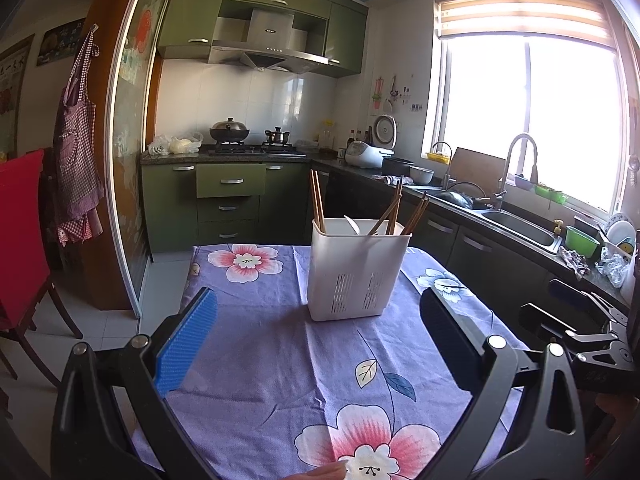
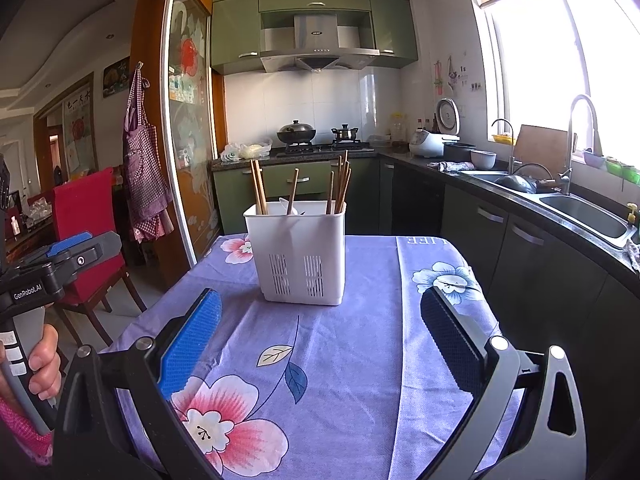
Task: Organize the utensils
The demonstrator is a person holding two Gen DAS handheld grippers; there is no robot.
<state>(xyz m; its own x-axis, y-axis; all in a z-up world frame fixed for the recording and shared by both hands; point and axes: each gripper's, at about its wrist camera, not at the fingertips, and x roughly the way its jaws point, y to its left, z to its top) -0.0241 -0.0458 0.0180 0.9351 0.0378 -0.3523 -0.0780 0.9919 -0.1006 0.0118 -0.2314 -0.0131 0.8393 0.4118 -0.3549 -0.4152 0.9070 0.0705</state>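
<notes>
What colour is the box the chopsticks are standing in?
White. The utensil box with slotted vents shows best in the right wrist view.

**Readable lettering**

At the left edge of the right wrist view, "GenRobot.AI" stands in white on the black body of the left gripper (image 2: 82, 242). On the tablecloth (image 2: 424, 248), at its far edge, upside-down white letters read about "LEE". The range hood (image 2: 316, 34) badge is too small to read.
</notes>
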